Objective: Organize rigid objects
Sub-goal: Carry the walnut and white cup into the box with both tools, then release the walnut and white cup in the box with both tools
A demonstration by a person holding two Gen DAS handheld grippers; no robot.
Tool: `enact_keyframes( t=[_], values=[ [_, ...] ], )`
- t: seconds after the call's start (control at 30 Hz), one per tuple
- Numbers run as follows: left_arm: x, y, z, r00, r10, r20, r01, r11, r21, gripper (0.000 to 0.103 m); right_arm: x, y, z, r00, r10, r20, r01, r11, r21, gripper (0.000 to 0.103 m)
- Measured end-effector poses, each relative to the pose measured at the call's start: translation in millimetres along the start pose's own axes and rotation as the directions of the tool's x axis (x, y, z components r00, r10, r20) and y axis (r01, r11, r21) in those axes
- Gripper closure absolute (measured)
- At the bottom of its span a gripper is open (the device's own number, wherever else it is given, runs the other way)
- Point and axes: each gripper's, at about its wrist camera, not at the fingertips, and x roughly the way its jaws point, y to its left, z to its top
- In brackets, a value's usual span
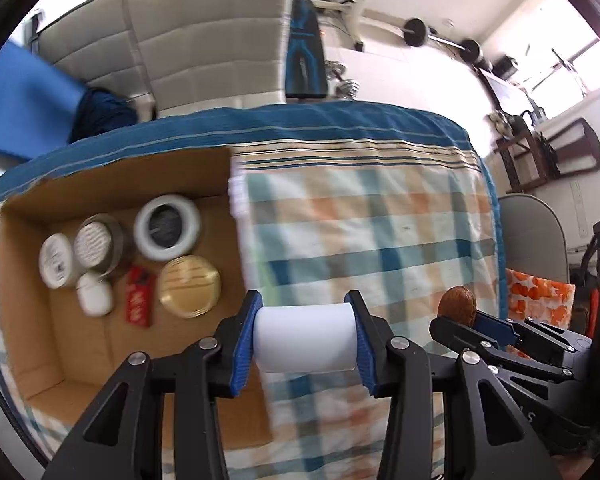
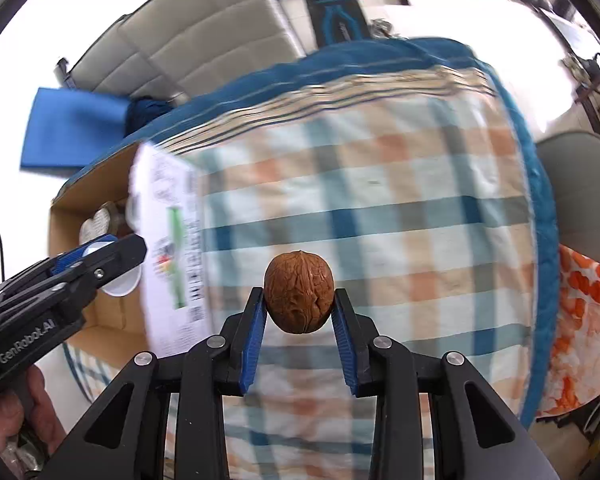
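Motion blurs the small tins in our cardboard box (image 1: 112, 184); their labels are unreadable. Our left tongs (image 1: 306, 336) grasp a white cylinder (image 1: 306, 338), our right tongs (image 2: 299, 308) a walnut (image 2: 299, 292), both above the checked table (image 2: 380, 216). Grey chairs (image 1: 212, 40) stand behind.

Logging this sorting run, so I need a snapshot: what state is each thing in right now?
Left hand-held gripper: shut on the white cylinder, held off the cloth.
Right hand-held gripper: shut on the walnut, held in the air.
Cardboard box: open-topped, partly filled.
White ring: flat in the box.
Gold lid: flat in the box.
Red tag: lying in the box.
Tablecloth: spread over the table.
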Motion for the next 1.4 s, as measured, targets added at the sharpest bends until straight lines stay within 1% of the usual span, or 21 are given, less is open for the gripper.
enact_keyframes(
  t=[0.03,0.1,0.23,0.33,0.43,0.57,0.73,0.87,1.0,1.2,1.33,1.4],
  values=[
    [-5.5,14.3,-5.4,1.000,0.008,0.009,-0.008,1.000,-0.017,0.063,-3.9,8.6,-5.6,1.000,0.010,0.001,-0.010,1.000,-0.014,0.067],
    [-14.5,35.9,-15.3,0.998,0.051,0.023,-0.050,0.998,-0.036,0.063,-0.8,41.7,-14.4,1.000,0.022,0.001,-0.022,0.998,-0.052,0.067],
    [-23.6,94.7,-36.4,0.994,0.104,0.026,-0.100,0.989,-0.108,0.063,25.3,109.9,-24.7,0.999,0.042,-0.023,-0.044,0.994,-0.105,0.067],
    [-16.1,134.7,-49.4,0.992,0.127,0.002,-0.125,0.978,-0.167,0.063,48.9,141.5,-29.1,0.998,0.038,-0.052,-0.044,0.992,-0.119,0.067],
    [-3.1,165.0,-60.4,0.993,0.117,-0.028,-0.120,0.970,-0.210,0.063,79.5,167.3,-31.5,0.997,0.025,-0.078,-0.035,0.992,-0.124,0.067],
    [23.6,196.6,-66.9,0.993,0.086,-0.084,-0.105,0.963,-0.247,0.063,121.1,184.8,-30.6,0.993,0.001,-0.122,-0.015,0.993,-0.116,0.067],
    [62.0,214.7,-66.1,0.988,0.039,-0.152,-0.080,0.960,-0.268,0.063,168.6,192.6,-26.3,0.985,-0.042,-0.167,0.027,0.996,-0.090,0.067],
    [88.8,221.0,-63.1,0.979,0.038,-0.199,-0.089,0.964,-0.252,0.063,196.2,197.0,-25.5,0.977,-0.086,-0.195,0.069,0.993,-0.093,0.067],
    [103.6,223.2,-61.1,0.973,0.048,-0.225,-0.100,0.969,-0.227,0.063,213.3,199.7,-26.5,0.970,-0.124,-0.209,0.104,0.989,-0.106,0.067],
    [115.2,223.5,-60.8,0.968,0.051,-0.245,-0.103,0.974,-0.203,0.063,221.6,202.5,-23.3,0.968,-0.152,-0.201,0.133,0.985,-0.107,0.067],
    [119.4,227.6,-58.7,0.969,0.049,-0.241,-0.099,0.975,-0.200,0.063,226.0,202.9,-22.2,0.962,-0.169,-0.216,0.150,0.984,-0.100,0.067],
    [120.8,227.8,-59.6,0.969,0.059,-0.238,-0.108,0.974,-0.198,0.063,227.8,202.4,-22.5,0.959,-0.181,-0.218,0.161,0.981,-0.106,0.066]
  ],
)
